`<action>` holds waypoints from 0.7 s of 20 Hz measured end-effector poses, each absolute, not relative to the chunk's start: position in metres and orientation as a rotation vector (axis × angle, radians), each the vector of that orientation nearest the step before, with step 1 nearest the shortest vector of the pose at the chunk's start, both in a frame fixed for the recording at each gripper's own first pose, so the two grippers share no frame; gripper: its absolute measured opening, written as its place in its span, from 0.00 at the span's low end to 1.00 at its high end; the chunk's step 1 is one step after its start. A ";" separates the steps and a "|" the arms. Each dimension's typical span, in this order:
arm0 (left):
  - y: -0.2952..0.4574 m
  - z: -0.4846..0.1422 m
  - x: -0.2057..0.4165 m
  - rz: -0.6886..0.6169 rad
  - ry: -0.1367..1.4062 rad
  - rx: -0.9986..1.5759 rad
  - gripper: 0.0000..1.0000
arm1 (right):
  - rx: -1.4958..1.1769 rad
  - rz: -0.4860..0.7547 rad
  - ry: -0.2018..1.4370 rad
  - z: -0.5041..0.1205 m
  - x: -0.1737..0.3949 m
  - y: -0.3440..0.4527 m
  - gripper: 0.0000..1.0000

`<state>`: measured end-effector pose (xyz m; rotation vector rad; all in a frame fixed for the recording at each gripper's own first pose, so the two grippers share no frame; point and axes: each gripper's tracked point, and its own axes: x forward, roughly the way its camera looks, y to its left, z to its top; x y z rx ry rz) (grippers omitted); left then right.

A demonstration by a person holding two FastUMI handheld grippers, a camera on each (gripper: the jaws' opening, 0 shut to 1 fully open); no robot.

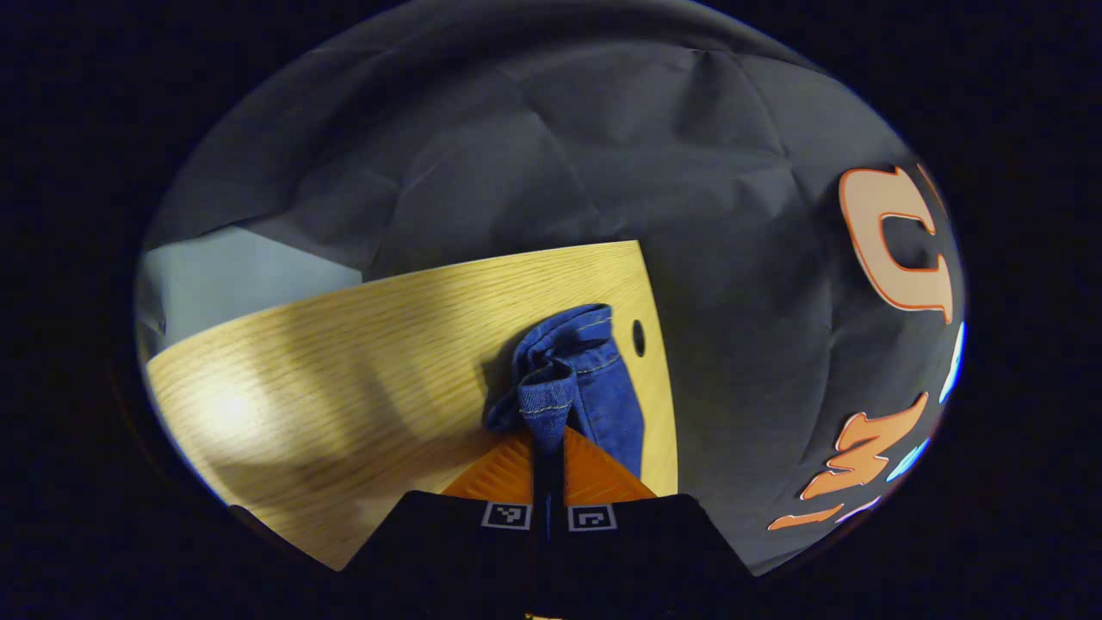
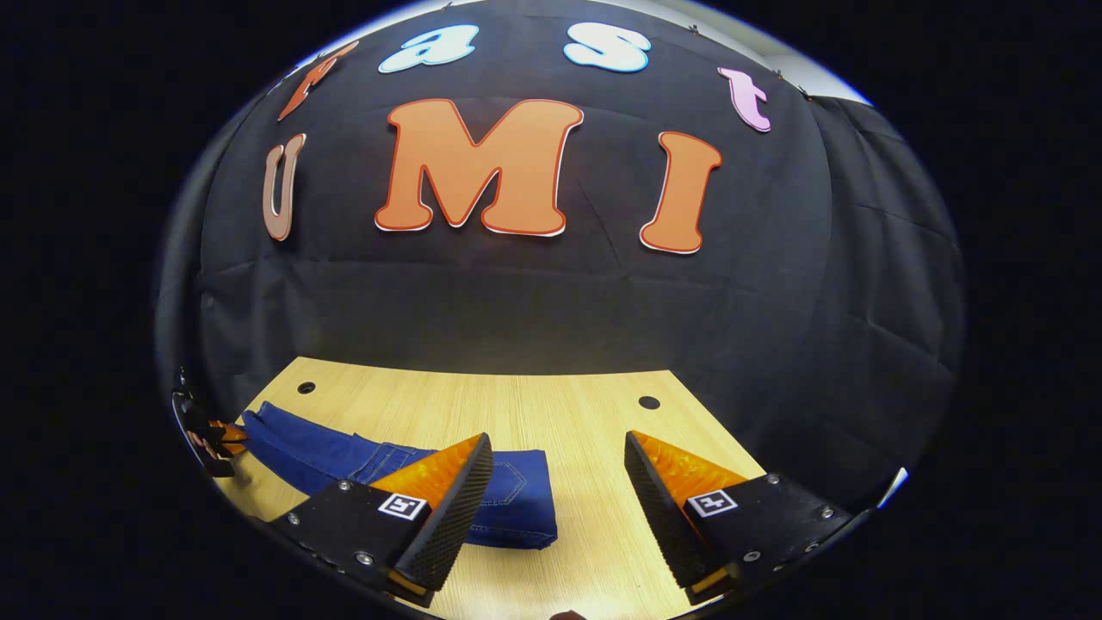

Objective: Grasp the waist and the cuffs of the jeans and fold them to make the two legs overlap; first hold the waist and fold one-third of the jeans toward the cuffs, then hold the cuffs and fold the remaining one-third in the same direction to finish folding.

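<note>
Dim booth. A bright glare patch sits on the pale wooden surface (image 1: pixel 284 379) in the left gripper view, with soft shadows beside it. Fisheye bending curves edges; focus is fairly sharp.

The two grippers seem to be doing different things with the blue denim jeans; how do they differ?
The left gripper is shut, both fingers pinching a bunched hemmed edge of the blue denim jeans; the right gripper stands wide open, holding nothing. The left gripper touches the cloth; the right gripper hovers above the light wooden table, the jeans' other end lying behind one finger. Both point at the same garment.
</note>
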<state>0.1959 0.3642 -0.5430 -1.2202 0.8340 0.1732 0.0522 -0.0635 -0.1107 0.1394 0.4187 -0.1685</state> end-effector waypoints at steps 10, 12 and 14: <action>0.324 -0.409 0.209 -0.041 0.669 -1.051 0.01 | 0.164 -0.101 0.387 -0.105 0.076 -0.059 0.95; 0.308 -0.385 0.212 -0.078 0.651 -1.033 0.01 | 0.172 -0.092 0.379 -0.104 0.077 -0.062 0.95; 0.295 -0.363 0.213 -0.103 0.640 -1.008 0.01 | 0.183 -0.084 0.373 -0.104 0.077 -0.066 0.95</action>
